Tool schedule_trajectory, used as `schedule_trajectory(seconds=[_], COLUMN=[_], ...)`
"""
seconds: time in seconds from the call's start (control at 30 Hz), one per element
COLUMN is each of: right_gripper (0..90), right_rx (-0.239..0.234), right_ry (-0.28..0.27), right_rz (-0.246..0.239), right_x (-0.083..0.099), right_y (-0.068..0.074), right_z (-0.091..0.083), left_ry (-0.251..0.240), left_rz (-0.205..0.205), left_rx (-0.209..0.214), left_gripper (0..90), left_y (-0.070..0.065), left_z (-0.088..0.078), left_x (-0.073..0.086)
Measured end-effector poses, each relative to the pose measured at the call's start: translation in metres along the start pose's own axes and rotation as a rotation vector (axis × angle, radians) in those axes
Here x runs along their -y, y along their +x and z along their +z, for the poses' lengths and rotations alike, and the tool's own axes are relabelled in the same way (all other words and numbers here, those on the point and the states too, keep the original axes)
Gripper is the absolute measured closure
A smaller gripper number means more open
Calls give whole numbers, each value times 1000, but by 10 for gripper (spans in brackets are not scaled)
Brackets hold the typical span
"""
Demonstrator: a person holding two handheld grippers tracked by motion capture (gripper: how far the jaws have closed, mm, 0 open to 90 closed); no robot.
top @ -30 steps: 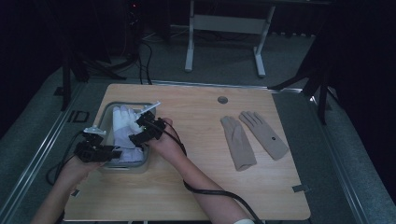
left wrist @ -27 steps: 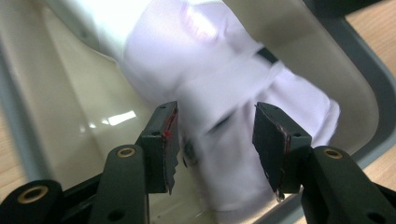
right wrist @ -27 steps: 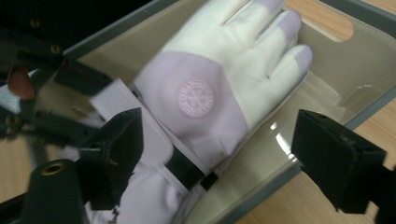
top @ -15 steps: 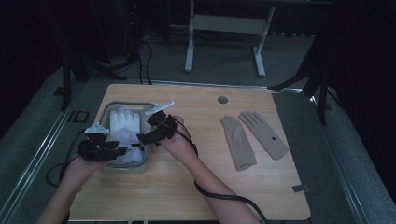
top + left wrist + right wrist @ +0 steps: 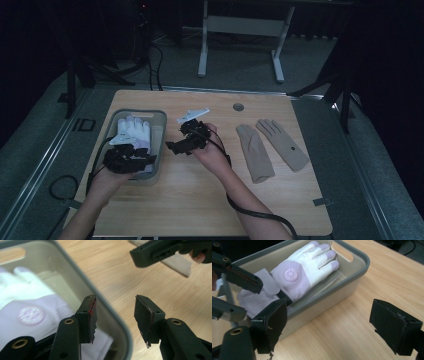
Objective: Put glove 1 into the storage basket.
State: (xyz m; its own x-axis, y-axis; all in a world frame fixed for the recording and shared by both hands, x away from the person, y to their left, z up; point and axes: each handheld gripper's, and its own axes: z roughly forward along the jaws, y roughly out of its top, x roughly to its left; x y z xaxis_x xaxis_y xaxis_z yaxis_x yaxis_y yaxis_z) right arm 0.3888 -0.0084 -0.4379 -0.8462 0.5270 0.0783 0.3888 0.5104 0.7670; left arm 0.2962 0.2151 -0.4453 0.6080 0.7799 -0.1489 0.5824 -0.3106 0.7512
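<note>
High view: fixed above the near edge, looking forward and down, whole table (image 5: pixel 210 200) in frame. Left gripper view: close, bin (image 5: pixel 110 312) rim running diagonally through centre. Right gripper view: close, bin (image 5: pixel 352 277) upper left. All three share bin and glove (image 5: pixel 131 132).

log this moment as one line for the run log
left tool open over bin rim | right tool open, empty | white glove in bin | two tan gloves on table
</note>
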Motion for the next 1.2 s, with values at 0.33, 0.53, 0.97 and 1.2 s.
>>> schedule_trajectory(seconds=[0.33, 0.53, 0.97, 1.2], right_gripper=[138, 135, 122, 125], right_rx=[-14, -13, 38, 28], right_ry=[0, -26, -33, -41], right_rz=[47, 58, 40, 63], right_x=[21, 30, 65, 90], right_y=[-16, -23, -37, -45], right_z=[-22, -37, -68, -76], left_ry=[-35, -43, -107, -168], left_rz=[44, 60, 110, 130], left_rx=[63, 97, 142, 139], left_gripper=[533, 515, 148, 147], left_y=[-26, -39, -63, -72], left_z=[20, 31, 51, 65], left_x=[-5, -4, 1, 14])
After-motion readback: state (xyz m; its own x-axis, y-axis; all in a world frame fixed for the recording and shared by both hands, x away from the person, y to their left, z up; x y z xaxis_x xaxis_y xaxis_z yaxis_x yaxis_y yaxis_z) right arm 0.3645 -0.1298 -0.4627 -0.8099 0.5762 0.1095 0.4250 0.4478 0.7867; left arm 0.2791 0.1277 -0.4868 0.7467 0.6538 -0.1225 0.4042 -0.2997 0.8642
